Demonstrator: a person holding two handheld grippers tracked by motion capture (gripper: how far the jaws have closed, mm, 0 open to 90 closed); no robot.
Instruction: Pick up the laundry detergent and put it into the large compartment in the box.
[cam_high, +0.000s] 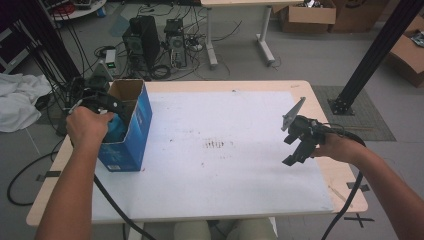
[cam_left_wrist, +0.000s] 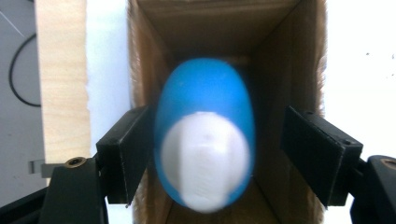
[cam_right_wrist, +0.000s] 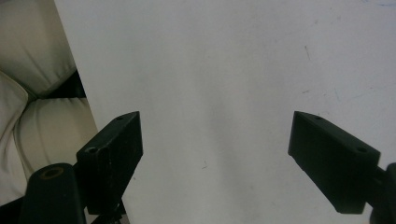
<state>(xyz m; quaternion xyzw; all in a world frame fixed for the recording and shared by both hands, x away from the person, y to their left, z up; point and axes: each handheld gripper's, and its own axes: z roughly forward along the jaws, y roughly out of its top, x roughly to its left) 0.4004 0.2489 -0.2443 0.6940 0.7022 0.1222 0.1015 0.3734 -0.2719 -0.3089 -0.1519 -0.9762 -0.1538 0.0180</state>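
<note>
High view: a person is sitting at a table (cam_high: 320, 107) covered by a white sheet (cam_high: 225, 160), holding one gripper in each hand; the left gripper (cam_high: 107, 107) is hanging over the open top of a blue cardboard box (cam_high: 131, 135), which is standing upright at the sheet's left edge; the right gripper (cam_high: 295, 147) is hovering above the right part of the sheet, well apart from the box, with a grey three-cornered plate (cam_high: 293, 114) rising from its top and a black cable (cam_high: 345, 210) trailing off the near table edge.

Left gripper view: the left gripper (cam_left_wrist: 212, 140) is looking straight down into the box (cam_left_wrist: 289, 56), whose brown inner walls are framing a blue egg-shaped object (cam_left_wrist: 205, 88) with a white end (cam_left_wrist: 204, 163); the object is appearing blurred and is lying inside the box, between the two black jaws; the jaws are standing apart, the left one seeming to sit just against the object's side and the right one clearly off it, so nothing is being squeezed.

Right gripper view: the right gripper (cam_right_wrist: 215, 154) is pointing down at the bare white sheet (cam_right_wrist: 233, 70); its jaws are standing wide apart, released, with nothing between them; pale trouser fabric (cam_right_wrist: 32, 102) is showing beyond the sheet's edge at the left of this view.
</note>
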